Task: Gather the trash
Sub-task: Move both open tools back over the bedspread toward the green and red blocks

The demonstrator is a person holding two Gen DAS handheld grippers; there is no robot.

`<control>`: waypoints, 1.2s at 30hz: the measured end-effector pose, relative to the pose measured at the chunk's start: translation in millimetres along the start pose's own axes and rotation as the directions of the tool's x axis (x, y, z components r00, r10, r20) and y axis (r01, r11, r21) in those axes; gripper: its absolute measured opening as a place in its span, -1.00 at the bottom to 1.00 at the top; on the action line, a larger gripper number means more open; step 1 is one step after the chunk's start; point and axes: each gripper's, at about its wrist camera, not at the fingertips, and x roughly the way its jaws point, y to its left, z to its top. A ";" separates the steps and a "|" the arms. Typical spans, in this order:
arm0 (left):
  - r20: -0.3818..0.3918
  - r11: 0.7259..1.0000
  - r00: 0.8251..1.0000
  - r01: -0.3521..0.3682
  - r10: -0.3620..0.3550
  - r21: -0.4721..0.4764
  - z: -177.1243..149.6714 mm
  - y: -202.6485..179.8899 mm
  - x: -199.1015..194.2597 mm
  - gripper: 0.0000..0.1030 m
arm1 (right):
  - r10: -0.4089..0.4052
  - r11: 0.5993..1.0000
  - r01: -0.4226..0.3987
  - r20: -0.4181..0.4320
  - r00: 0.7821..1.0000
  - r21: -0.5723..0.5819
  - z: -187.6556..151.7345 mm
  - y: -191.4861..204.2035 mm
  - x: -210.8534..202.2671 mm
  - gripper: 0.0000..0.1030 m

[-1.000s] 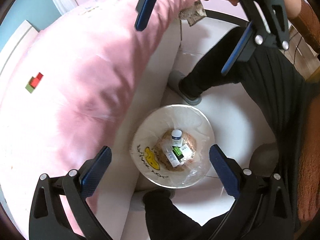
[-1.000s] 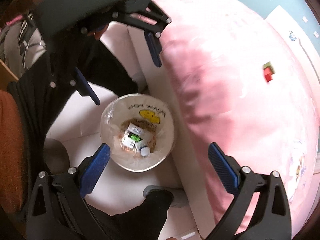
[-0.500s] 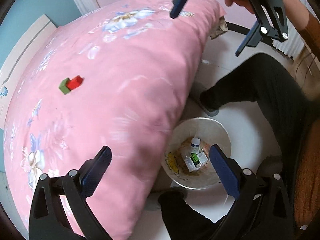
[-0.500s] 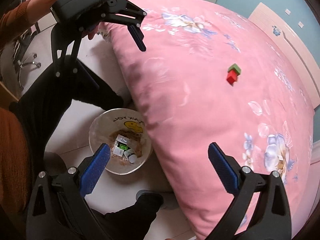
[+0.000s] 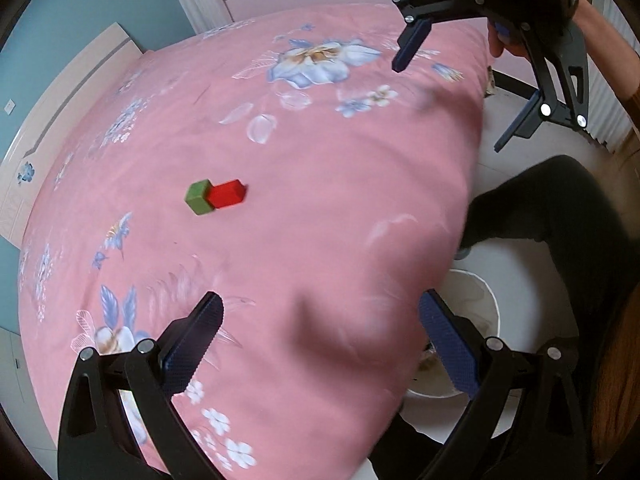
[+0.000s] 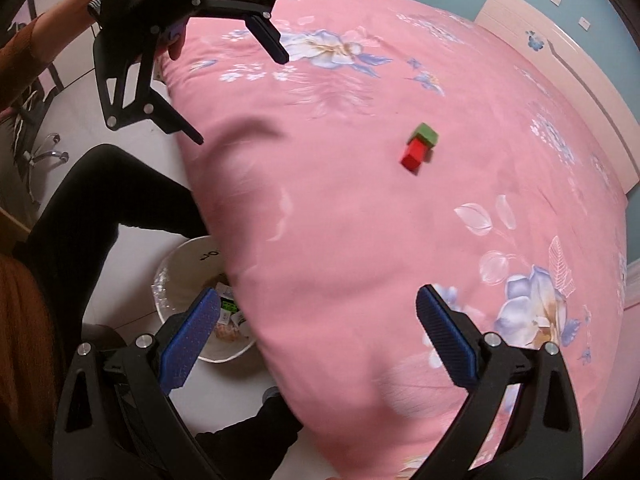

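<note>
We hold the left gripper (image 5: 320, 340) with its jaws spread wide and nothing between the pads. The right gripper (image 6: 318, 336) is likewise spread wide and empty, held level with the left one.

Pink floral bedspread (image 5: 320, 160), blue wall (image 5: 80, 20)

Bare pink bedspread (image 5: 320, 140) all around touching green block (image 5: 198, 197) and red block (image 5: 227, 193).

A home bedroom; pink floral bedspread (image 5: 320, 140); pale headboard (image 6: 560, 60).
</note>
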 end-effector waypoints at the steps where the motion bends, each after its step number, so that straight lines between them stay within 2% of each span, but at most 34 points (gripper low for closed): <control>1: 0.003 1.000 1.000 0.002 -0.002 0.000 2.2 5.0 0.5 0.93 | 0.002 1.000 -0.002 0.001 1.000 0.006 1.5 -4.3 0.5 0.86; 12: 0.008 0.999 0.999 0.030 -0.031 0.026 20.8 47.4 15.3 0.93 | 0.006 0.999 -0.006 0.004 1.000 0.037 19.3 -37.2 15.3 0.86; 26: 0.019 0.998 0.998 0.066 -0.065 -0.016 40.2 108.6 54.6 0.93 | -0.021 0.997 0.021 -0.002 1.000 0.081 48.9 -76.4 61.3 0.86; 36: 0.030 0.994 0.995 0.094 -0.093 -0.050 48.7 146.5 90.9 0.93 | -0.002 0.996 0.001 0.005 1.000 0.092 75.4 -89.8 91.6 0.86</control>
